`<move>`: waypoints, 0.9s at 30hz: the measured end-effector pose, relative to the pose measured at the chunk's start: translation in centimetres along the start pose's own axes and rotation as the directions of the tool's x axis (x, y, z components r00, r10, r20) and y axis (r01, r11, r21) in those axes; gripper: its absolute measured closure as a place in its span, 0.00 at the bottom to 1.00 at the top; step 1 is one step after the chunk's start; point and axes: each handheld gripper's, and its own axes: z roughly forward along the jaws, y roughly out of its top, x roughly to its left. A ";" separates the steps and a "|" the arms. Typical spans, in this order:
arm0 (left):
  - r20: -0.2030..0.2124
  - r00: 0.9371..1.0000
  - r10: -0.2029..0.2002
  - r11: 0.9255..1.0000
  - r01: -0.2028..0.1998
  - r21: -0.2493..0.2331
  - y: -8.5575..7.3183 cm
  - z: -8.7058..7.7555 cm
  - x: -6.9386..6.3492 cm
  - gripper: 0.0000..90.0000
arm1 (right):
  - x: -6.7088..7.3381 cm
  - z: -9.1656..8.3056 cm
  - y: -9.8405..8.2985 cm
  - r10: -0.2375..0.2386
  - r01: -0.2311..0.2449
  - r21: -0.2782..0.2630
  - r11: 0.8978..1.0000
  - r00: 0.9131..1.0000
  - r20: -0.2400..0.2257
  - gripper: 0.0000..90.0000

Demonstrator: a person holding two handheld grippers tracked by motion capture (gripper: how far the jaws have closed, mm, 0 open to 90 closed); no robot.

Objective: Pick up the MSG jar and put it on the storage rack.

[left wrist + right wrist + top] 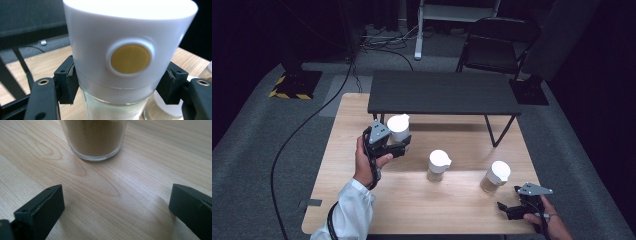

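We hold the white-capped glass jar of pale powder [130, 57] in our left gripper [388, 145], its fingers [66, 83] clamped just under the cap, where the neck gives firm purchase, above the light wooden worktop [377, 200]. Our right gripper [518, 207] rests with fingers [41, 211] spread empty, near a brown-powder glass jar [93, 137]

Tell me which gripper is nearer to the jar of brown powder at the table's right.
Right. The right gripper, jaws open, sits just in front of the brown-powder jar, not touching. The left gripper is far across the table, shut on another white-lidded jar.
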 end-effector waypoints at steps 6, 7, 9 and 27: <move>0.011 1.000 0.003 0.999 -0.003 -0.034 2.0 0.1 -0.2 0.33 | 0.0 0.0 0.0 0.000 0.000 0.000 1.000 1.000 0.000 0.00; 0.013 1.000 0.003 0.999 -0.002 -0.040 2.3 0.1 -0.3 0.33 | 0.0 0.0 0.0 0.000 0.000 0.000 1.000 1.000 0.000 0.00; 0.014 1.000 0.004 0.999 -0.004 -0.047 2.9 0.2 -0.3 0.33 | 0.0 0.0 0.0 0.000 0.000 0.000 1.000 1.000 0.000 0.00; 0.011 1.000 0.010 0.995 -0.009 -0.103 6.8 0.6 0.2 0.33 | 0.0 0.0 0.0 0.000 0.000 0.000 1.000 1.000 0.000 0.00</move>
